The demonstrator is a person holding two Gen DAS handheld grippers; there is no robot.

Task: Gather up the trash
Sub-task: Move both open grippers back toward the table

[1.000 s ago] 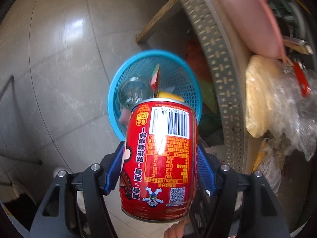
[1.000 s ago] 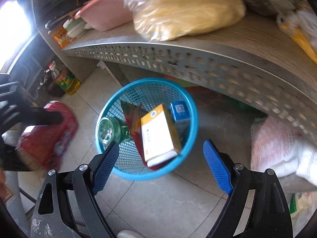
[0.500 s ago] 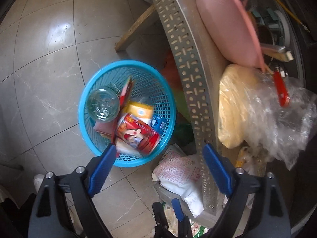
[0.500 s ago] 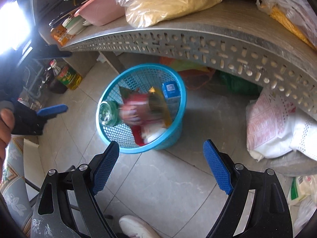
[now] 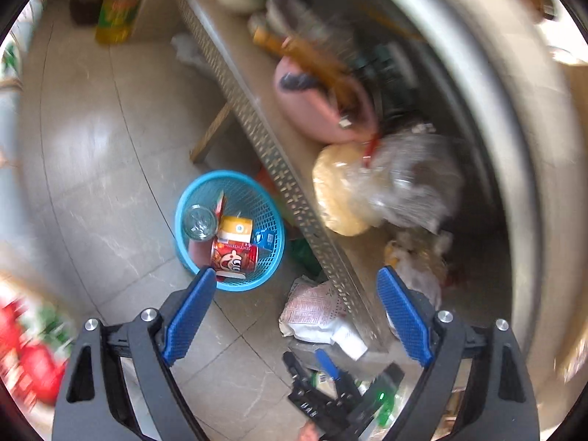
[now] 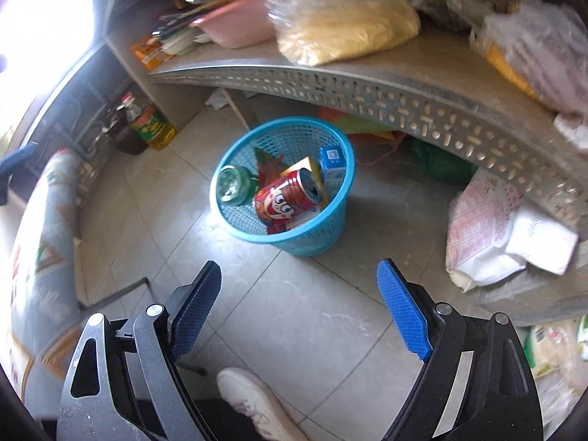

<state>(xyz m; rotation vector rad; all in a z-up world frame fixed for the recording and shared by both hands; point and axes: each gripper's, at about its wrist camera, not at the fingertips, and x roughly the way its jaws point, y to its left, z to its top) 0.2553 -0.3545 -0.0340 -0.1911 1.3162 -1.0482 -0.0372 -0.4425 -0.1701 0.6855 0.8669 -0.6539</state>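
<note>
A blue mesh basket (image 5: 273, 257) (image 6: 323, 242) stands on the tiled floor under a shelf. Inside it lies a red drink can (image 5: 233, 259) (image 6: 286, 196) on its side, next to a clear glass jar (image 5: 198, 222) (image 6: 231, 185), a yellow box (image 5: 237, 228) and a small blue carton (image 6: 332, 165). My left gripper (image 5: 296, 308) hangs high above the basket, open with nothing between its blue pads. Nearer the floor, my right gripper (image 6: 299, 301) is open and empty, short of the basket. In the left wrist view the right gripper (image 5: 330, 393) shows at the bottom.
A perforated metal shelf (image 6: 367, 84) (image 5: 279, 154) juts over the floor, loaded with a pink basin (image 5: 319, 106), a bag of yellow grain (image 6: 341, 29) and plastic bags. Sacks (image 6: 496, 228) lie under it. Oil bottles (image 6: 152, 125) stand by the wall. A white shoe (image 6: 257, 400) is below.
My left gripper opened and let go of the red can, which dropped into the basket. It then rose well above the basket. My right gripper drew back a little.
</note>
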